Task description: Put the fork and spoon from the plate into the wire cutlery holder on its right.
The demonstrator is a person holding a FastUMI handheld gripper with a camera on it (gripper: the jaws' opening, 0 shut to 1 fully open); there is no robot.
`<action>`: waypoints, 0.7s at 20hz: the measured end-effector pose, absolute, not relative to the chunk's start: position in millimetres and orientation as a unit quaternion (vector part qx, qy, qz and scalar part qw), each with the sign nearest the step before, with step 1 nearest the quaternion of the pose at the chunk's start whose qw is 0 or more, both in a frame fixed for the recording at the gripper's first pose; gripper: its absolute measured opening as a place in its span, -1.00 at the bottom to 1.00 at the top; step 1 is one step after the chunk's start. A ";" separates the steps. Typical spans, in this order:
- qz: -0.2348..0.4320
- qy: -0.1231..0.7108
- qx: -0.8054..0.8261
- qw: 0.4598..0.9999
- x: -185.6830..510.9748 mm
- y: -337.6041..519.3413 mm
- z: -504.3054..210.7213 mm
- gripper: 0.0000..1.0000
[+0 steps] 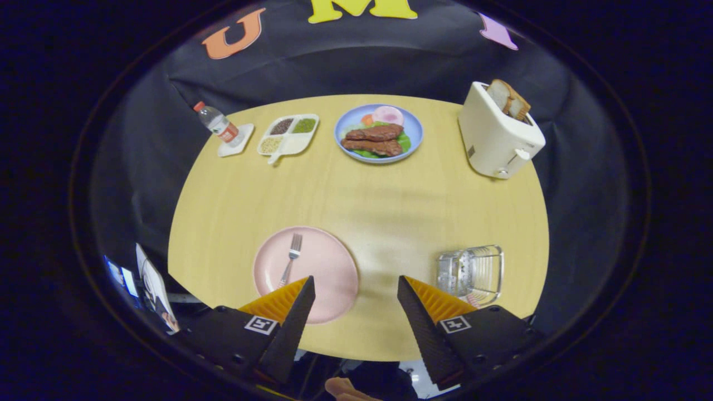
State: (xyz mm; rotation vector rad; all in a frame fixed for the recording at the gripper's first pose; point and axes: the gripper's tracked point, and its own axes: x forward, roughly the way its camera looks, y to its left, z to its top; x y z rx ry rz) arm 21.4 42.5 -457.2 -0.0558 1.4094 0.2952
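Fingers are hanging spread and empty at lower centre; we're eyeing the fork lying on the pink plate, lower left. Likely stiff, light, slippery, so we're favouring its mid-handle. Wire holder is waiting lower right.

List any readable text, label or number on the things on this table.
Nothing on the table reads as text.
water bottle: red label, too small and blurred to read.
toaster: small dark mark on its side, unreadable.
gripper, fingers open, one over the pink plate's near rim: square coded markers, no words.
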 end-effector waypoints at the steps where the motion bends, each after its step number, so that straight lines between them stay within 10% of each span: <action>1: 0.138 0.631 -0.023 0.763 16.5 54.9 -460.6 0.84; 14: 0.039 0.588 0.013 0.808 -65.6 127.4 -547.5 0.84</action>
